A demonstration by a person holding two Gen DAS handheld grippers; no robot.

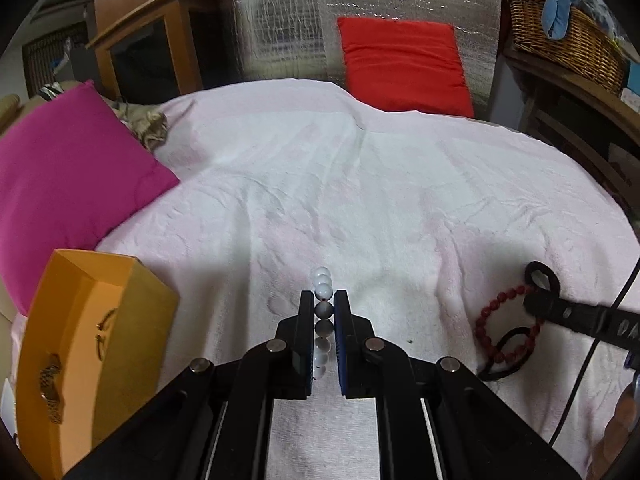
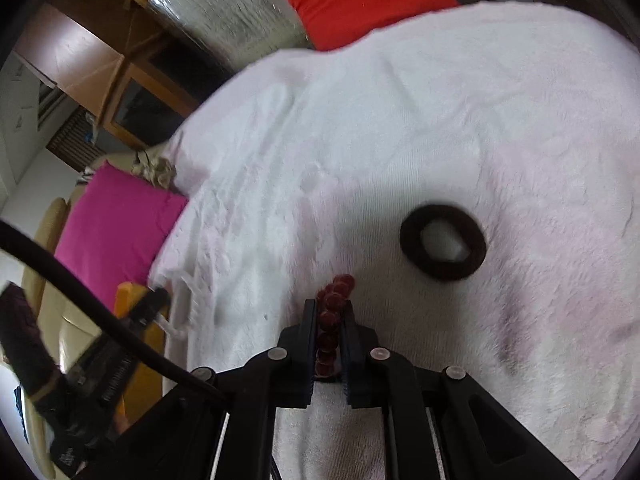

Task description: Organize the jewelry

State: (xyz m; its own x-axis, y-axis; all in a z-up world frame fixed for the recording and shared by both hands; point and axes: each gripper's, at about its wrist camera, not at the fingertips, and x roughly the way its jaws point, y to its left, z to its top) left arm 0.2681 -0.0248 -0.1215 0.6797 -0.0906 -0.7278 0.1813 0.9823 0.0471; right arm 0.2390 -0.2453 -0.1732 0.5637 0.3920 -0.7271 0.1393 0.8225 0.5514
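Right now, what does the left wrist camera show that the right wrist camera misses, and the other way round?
Only the left view: the left gripper shut on a white bead bracelet, trinkets inside the orange box, and a wicker basket.
Only the right view: the right gripper seen from behind, its jaws shut on the red bead bracelet.
Both: that red bracelet, the dark hair tie, the pink blanket, the magenta cushion and the red cushion.

Glossy white beads (image 1: 322,285), fuzzy matt blanket (image 1: 360,200), woven wicker basket (image 1: 568,40).
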